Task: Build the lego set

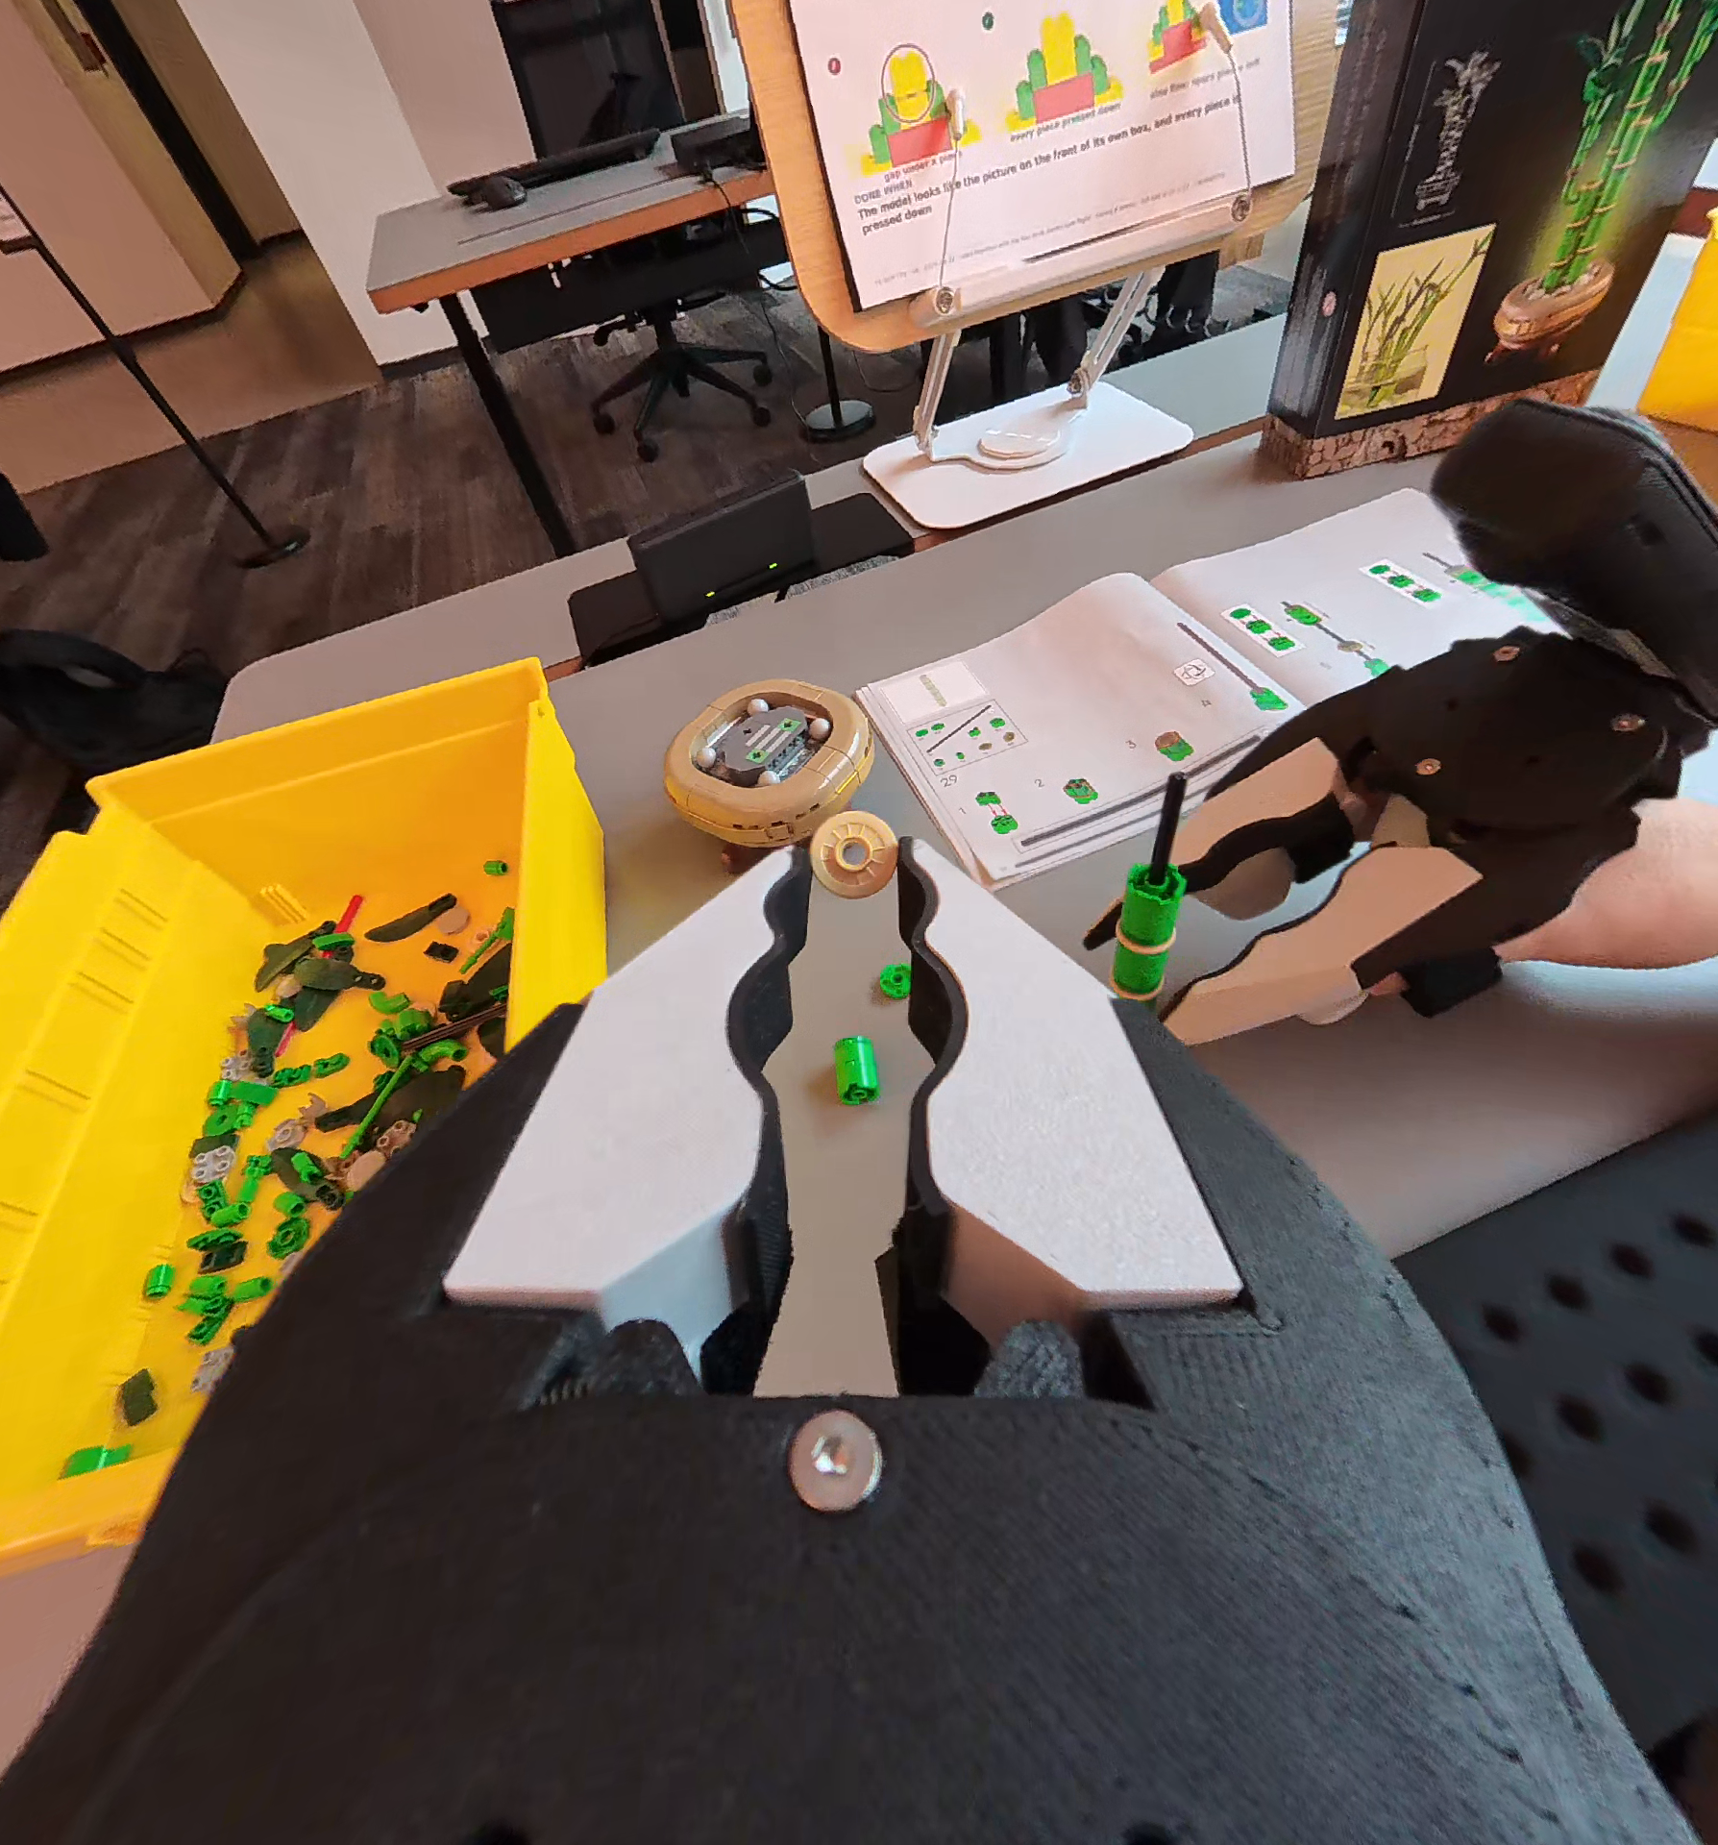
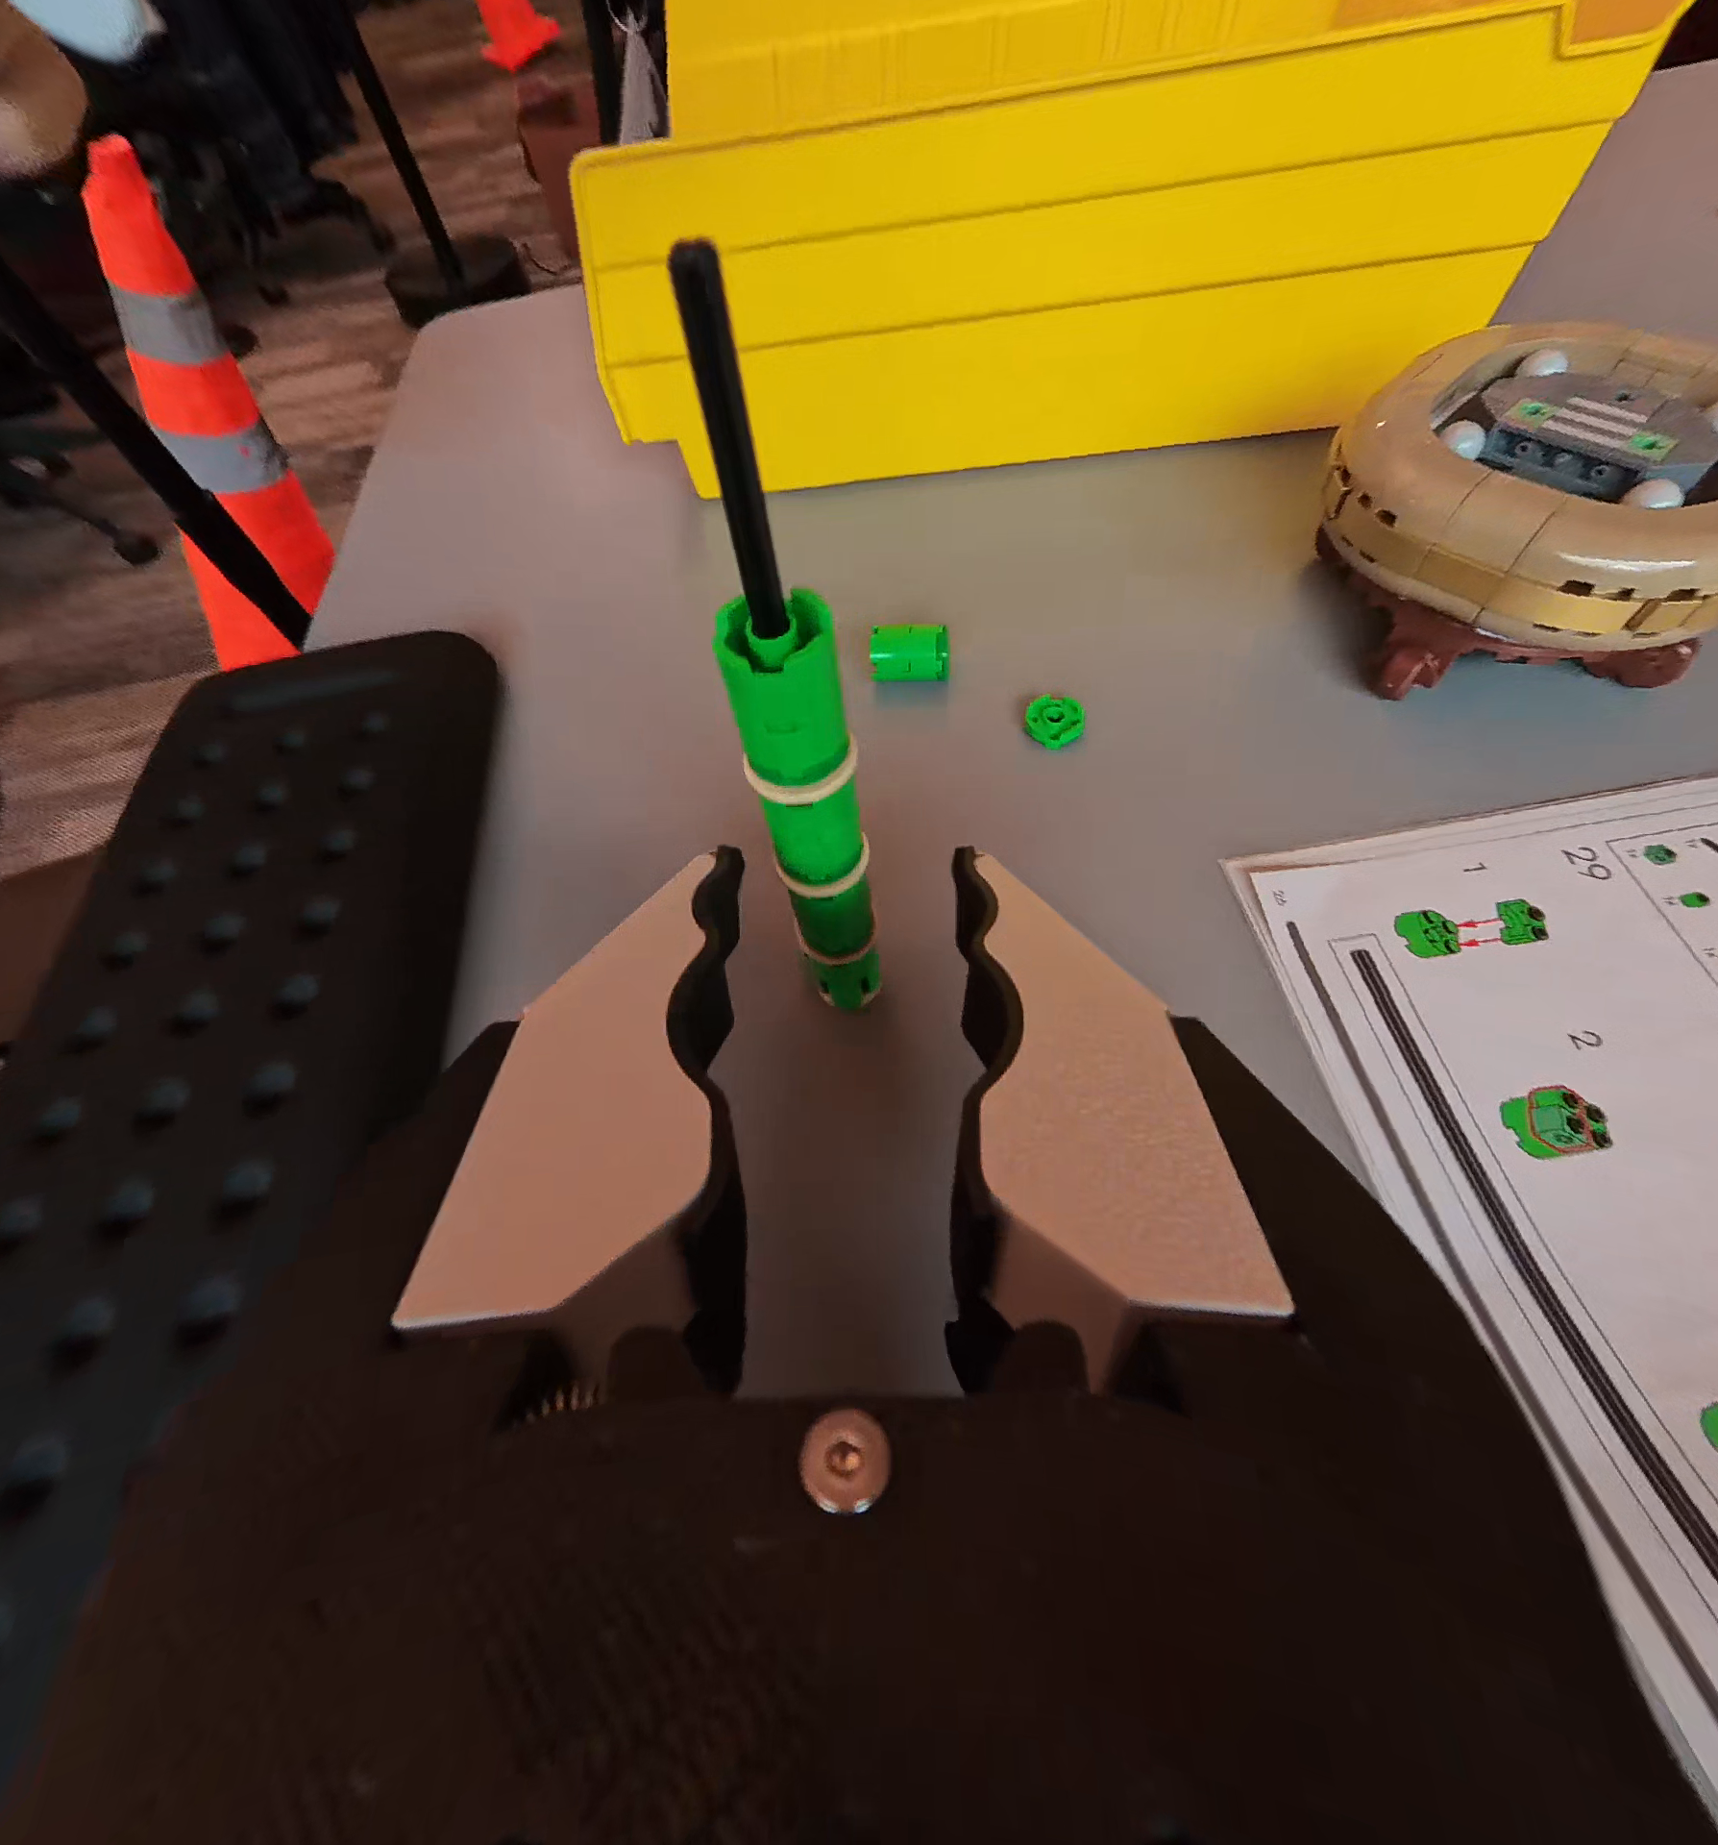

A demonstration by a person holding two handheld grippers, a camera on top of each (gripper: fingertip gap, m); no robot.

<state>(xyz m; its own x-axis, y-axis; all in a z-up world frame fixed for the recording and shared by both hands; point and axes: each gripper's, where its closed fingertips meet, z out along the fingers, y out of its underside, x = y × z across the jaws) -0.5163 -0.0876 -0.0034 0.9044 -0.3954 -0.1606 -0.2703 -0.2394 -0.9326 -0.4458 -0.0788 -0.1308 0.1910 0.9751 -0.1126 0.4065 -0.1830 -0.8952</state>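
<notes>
Left wrist view, left to right: yellow plastic parts bin [image 1: 556, 799] sat at frame left on the grey bench [image 1: 1284, 1118], holding loose green, dark green and grey lego pieces [image 1: 316, 1078]. Left gripper [image 1: 853, 869] filled frame centre, jaws pinching a tan round lego plate with a centre hole [image 1: 853, 855] at the tips. Behind it stood the tan oval lego pot base on brown feet [image 1: 767, 761]. Between the jaws, lying on the bench: small green round lego plate [image 1: 894, 980] and short green lego cylinder [image 1: 855, 1070]. Right of centre, green lego bamboo stalk with tan rings on a black axle [image 1: 1147, 923] stood upright. Right gripper [image 1: 1125, 973] lay at frame right, jaws spread, stalk just at the tips, not gripped. Open instruction booklet [image 1: 1085, 689] lay behind; black lego set box [image 1: 1494, 220] at upper right.

Right wrist view: stalk [image 2: 815, 799] stood between the spread jaw tips of the right gripper [image 2: 845, 889], not touching either.
</notes>
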